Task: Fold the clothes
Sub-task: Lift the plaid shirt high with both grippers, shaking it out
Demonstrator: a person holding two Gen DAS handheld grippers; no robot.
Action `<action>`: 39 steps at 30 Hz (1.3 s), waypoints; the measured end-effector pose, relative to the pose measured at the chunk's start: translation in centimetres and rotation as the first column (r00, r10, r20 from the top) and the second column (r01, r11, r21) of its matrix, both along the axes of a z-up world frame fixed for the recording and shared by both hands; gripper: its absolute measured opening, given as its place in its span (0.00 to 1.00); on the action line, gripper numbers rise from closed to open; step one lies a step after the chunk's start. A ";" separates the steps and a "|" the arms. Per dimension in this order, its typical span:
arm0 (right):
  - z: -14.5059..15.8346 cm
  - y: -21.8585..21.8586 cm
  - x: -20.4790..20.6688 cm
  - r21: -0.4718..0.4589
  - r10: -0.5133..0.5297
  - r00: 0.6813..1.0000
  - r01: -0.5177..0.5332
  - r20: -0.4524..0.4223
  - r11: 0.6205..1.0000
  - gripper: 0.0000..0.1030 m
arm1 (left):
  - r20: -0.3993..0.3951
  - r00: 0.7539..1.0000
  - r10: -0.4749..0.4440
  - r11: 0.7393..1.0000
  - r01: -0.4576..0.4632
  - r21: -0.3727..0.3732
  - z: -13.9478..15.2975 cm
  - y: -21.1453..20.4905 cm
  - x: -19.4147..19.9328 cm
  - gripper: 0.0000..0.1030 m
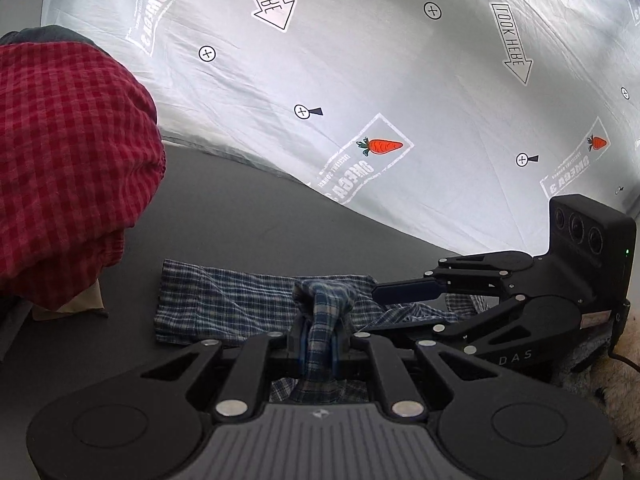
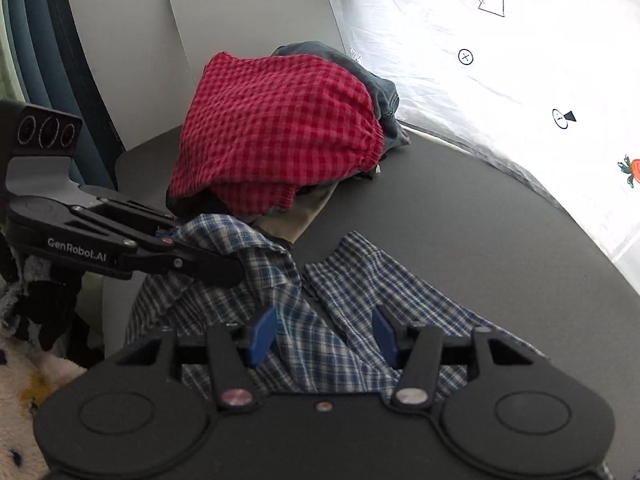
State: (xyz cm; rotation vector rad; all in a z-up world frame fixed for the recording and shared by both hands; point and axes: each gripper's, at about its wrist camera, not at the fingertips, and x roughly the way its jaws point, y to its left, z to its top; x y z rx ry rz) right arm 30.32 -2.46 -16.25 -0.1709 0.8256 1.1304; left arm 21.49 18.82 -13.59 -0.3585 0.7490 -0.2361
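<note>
A blue plaid garment [image 1: 224, 304] lies crumpled on the dark table [image 1: 240, 216]. My left gripper [image 1: 320, 330] is shut on a bunched fold of it, and the cloth rises up between the fingers. In the right wrist view the left gripper [image 2: 226, 268] comes in from the left and holds one raised corner of the plaid garment [image 2: 352, 280]. My right gripper [image 2: 323, 338] stands open just above the cloth, and its blue pads [image 2: 262, 336] are apart and press on nothing. From the left wrist view the right gripper [image 1: 380, 307] reaches in from the right.
A pile of clothes with a red checked garment [image 2: 276, 132] on top and denim [image 2: 380, 88] behind it sits at the table's far left. A white sheet [image 1: 400, 80] printed with carrots and arrows hangs behind the table [image 2: 460, 220]. Spotted fleece sleeves [image 2: 24, 380] show at the edges.
</note>
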 end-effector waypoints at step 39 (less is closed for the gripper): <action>7.4 -5.3 -3.0 0.230 -0.663 0.684 0.623 0.303 0.748 0.03 | -0.163 0.972 0.169 0.950 -0.204 -0.235 -0.3 -6.4 7.6 0.03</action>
